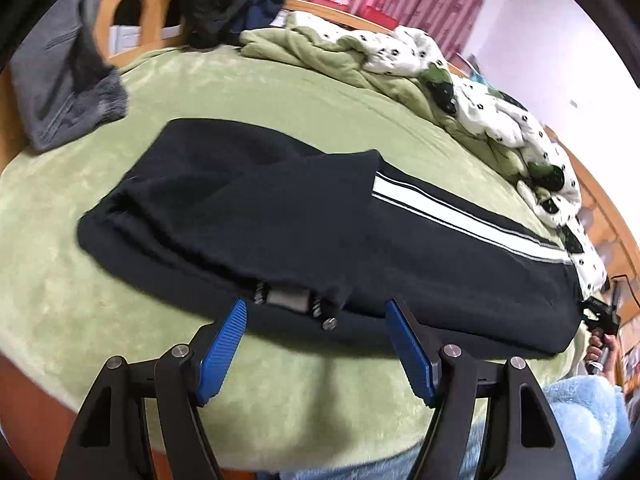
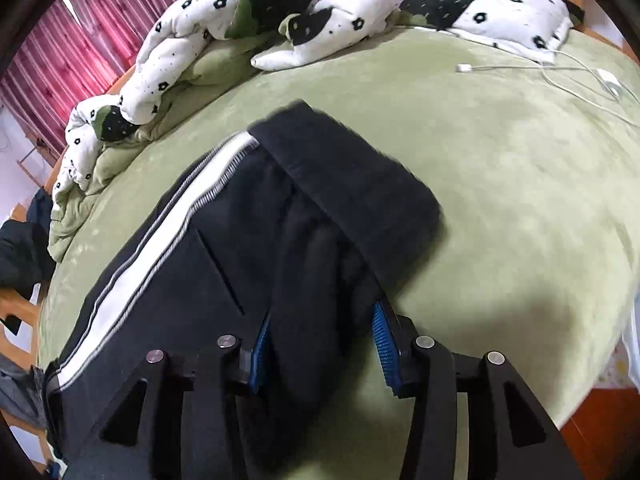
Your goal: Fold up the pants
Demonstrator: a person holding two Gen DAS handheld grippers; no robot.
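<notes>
Bedding first: your green bed cover (image 1: pixel 280 92) spreads across both views, and a white flower-print quilt (image 2: pixel 344 20) lies bunched along its far edge. Dark pants (image 1: pixel 280 216) with a white side stripe (image 1: pixel 460 220) lie stretched across the middle of the cover, one end already folded back over the rest so that it hides part of the stripe. A grey garment (image 1: pixel 60 92) sits apart at the cover's far left corner in your left wrist view, and a white cable (image 2: pixel 560 68) trails over the cover near the quilt in your right wrist view.

Your right gripper (image 2: pixel 324 340) has a thick bunched fold of the pants between its blue pads (image 2: pixel 384 344). The cloth fills the gap and the pads press against it on both sides, so it is clamped on the pants at the near edge.

Your left gripper (image 1: pixel 316 340) stands wide apart, holding nothing. Its blue pads (image 1: pixel 224 344) hover just in front of the waistband end, close to a grey label (image 1: pixel 288 298) and a small metal snap (image 1: pixel 330 323), not touching the cloth
</notes>
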